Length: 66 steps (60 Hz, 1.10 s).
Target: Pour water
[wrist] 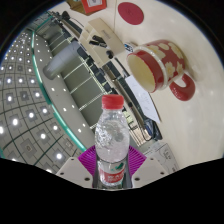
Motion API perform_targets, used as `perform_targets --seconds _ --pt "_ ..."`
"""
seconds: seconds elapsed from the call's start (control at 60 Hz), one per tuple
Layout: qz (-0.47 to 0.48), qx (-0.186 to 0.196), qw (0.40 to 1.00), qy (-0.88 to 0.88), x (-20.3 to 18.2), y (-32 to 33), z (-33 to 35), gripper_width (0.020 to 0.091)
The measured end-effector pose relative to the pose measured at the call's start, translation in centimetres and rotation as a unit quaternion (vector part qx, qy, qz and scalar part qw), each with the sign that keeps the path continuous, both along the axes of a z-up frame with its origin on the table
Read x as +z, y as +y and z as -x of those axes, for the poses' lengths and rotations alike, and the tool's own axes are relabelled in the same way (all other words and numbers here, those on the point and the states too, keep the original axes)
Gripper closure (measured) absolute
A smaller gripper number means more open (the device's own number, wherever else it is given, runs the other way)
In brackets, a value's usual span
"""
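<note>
A clear plastic water bottle (pixel 111 140) with a red cap (pixel 112 101) and a red-and-green label stands between my fingers. Both purple pads (pixel 88 160) press against its sides, so my gripper (pixel 111 162) is shut on it. The cap is on. Beyond the bottle, up and to the right, a cream mug (pixel 155 65) with red dots, a red rim and a red handle sits on the pale table (pixel 195 125). Its mouth faces toward the bottle. The whole scene appears tilted in this view.
A dark flat device (pixel 143 112) lies on the table between the bottle and the mug. A red round object (pixel 130 12) and an orange box (pixel 93 4) sit farther off. The table's green-tinted edge (pixel 42 65) borders a tiled floor (pixel 22 105).
</note>
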State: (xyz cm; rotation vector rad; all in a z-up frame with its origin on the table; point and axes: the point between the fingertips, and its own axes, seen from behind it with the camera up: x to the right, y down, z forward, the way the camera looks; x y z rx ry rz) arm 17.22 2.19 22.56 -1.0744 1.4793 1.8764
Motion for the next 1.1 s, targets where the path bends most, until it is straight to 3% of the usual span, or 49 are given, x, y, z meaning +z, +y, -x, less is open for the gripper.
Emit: perform_targets --seconds 0.2,0.45,0.533,0.683,0.783,0.917,1.1 --pt "0.030 0.022 0.999 0.016 -3.2 0.7 -0.7 0.0718" --pt "-0.025 0.063 0.972 -0.226 1.0 1.2 -1.8 0.0718" --pt "-0.059 0.051 0.926 -0.370 3.5 1.5 -4.3 0.0716" --pt "-0.096 -0.014 0.798 -0.594 8.6 1.5 -11.7 0.0714" --pt "-0.098 -0.045 0.704 -0.702 9.6 1.5 -16.1 0.0715" --pt "-0.065 -0.051 0.579 -0.811 6.1 1.6 -21.1 0.0719" --pt "-0.019 0.006 0.483 -0.875 -3.2 1.9 -25.1 0.0718"
